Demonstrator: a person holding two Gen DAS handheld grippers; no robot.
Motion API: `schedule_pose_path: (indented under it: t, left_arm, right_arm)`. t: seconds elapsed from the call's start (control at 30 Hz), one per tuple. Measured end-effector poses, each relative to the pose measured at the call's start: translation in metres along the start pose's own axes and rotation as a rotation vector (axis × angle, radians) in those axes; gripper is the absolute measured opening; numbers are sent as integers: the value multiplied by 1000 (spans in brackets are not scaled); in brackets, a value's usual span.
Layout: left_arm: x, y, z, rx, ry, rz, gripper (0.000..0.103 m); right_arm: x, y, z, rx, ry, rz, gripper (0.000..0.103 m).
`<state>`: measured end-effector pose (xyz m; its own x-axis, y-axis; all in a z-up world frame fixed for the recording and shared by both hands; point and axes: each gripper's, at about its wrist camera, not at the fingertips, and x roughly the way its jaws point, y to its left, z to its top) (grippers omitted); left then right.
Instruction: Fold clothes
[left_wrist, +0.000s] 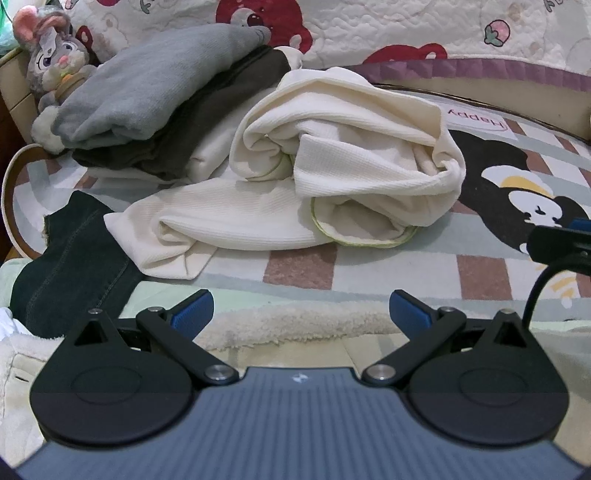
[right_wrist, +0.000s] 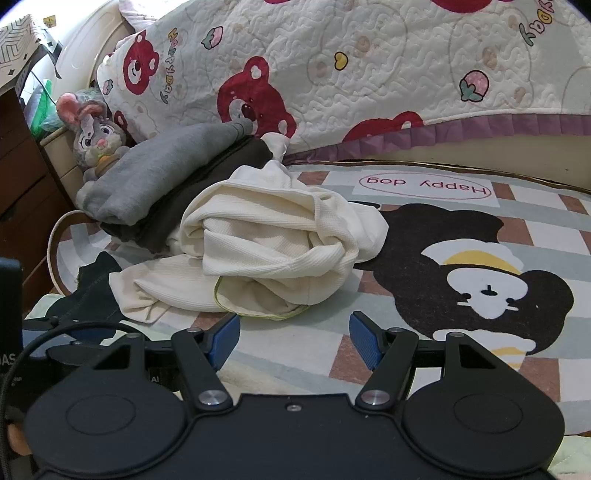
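- Both tools hover with jaws spread wide and nothing between them: the left gripper (left_wrist: 301, 314) and the right gripper (right_wrist: 293, 341) each look forward over a patterned mat (right_wrist: 369, 354) toward the laundry.
- The task's thing, a crumpled cream garment (left_wrist: 332, 162), lies ahead of both sets of jaws, apart from them, bunched in a loose roll on the mat.
- From the left jaws it sits almost dead ahead; from the right jaws it lies ahead and off to the left side.
- The bundle's long axis appears to run crosswise to both jaws, a flatter tail (left_wrist: 166, 236) trailing toward the left and a green-trimmed opening (left_wrist: 362, 229) facing the grippers.
- Which gripper is nearer cannot be told for certain; the left one looks better lined up with the middle of the bundle, so a first grasp would probably fall to it.
- Beyond the left jaws and to their left, a grey folded garment (left_wrist: 147, 81) rests on darker clothes, with a plush rabbit (left_wrist: 51, 55) behind.
- Dark denim (left_wrist: 74, 258) lies just left of the cream tail, near the left jaws.
- A quilt with red bears (right_wrist: 332, 74) rises behind everything.
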<state>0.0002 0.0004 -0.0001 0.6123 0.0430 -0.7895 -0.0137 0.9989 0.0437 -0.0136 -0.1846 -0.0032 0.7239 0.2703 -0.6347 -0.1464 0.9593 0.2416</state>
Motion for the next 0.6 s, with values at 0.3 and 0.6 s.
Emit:
schedule_pose_path:
  t: [0.3,0.6]
  left_arm:
    - [1,1,0,2,3,7,103]
    - [1,1,0,-1,7,10,103]
  right_arm:
    - [1,-2,0,5,9,1,71]
    - [2,-2,0,9,12,0,71]
